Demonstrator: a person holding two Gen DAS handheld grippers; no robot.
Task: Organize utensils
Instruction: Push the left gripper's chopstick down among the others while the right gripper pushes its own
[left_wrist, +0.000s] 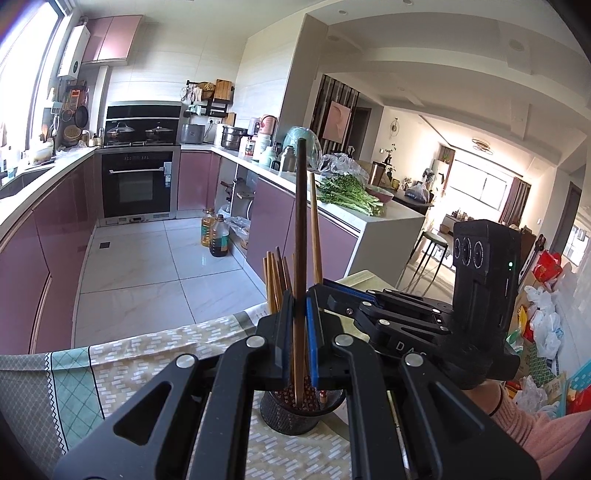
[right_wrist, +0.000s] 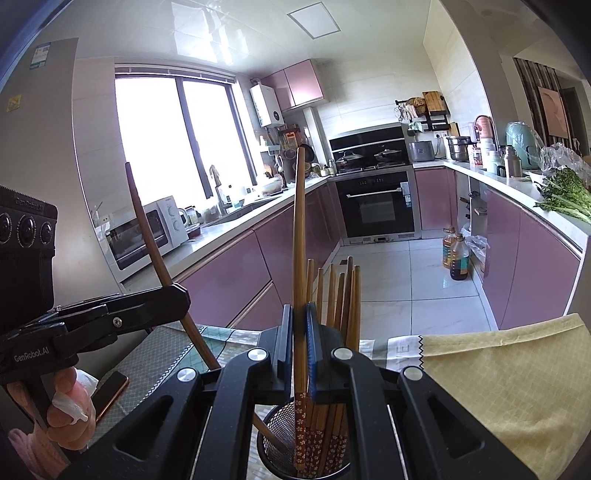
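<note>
Over mesh holder (right_wrist: 280, 439) | left claw (left_wrist: 300, 332) grips dark chopstick (left_wrist: 300, 229) | right claw (right_wrist: 299, 332) grips light chopstick (right_wrist: 299, 240)

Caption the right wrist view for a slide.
Right claw lowers a flowered chopstick into the mesh holder.

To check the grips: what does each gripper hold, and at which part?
Left gripper: a dark chopstick, gripped on its lower part. Right gripper: a lighter chopstick, also on its lower part. Both tips are inside the mesh holder.
</note>
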